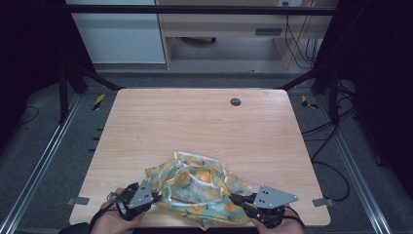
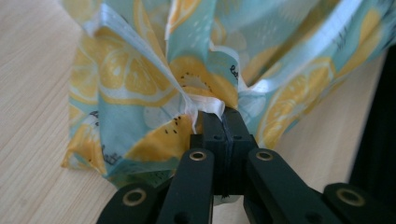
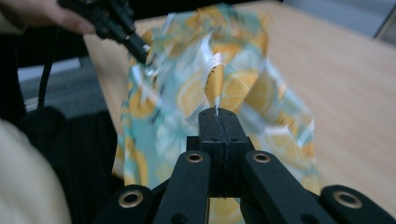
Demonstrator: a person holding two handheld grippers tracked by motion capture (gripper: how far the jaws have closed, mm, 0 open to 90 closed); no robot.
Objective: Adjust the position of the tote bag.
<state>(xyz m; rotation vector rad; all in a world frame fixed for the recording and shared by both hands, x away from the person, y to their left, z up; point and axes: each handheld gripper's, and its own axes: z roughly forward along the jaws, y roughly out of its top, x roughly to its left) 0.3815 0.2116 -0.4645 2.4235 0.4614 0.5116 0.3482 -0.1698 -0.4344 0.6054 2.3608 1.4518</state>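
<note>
The hands [image 1: 117,222] are cut off at the bottom edge. The far cloth [image 3: 224,70] looks blurry. Its pinched edge hides inside each tool.

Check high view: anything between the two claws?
Just the crumpled lemon-print teal and yellow cloth, spanning from the left claw to the right claw; each is shut on an edge of it.

Cloth [image 1: 199,192]: pale teal ground, printed with yellow-orange lemon slices, some with small black seed specks; white edging along the hem; small dark lettering, too blurred to read. Table [image 1: 195,122]: light wood grain, one dark grey round plug [image 1: 235,102]. Both grippers, left [image 2: 223,122] and right [image 3: 218,119]: black jaws, brass-coloured rivets, grey top plates. Floor [image 1: 53,161]: grey.
</note>
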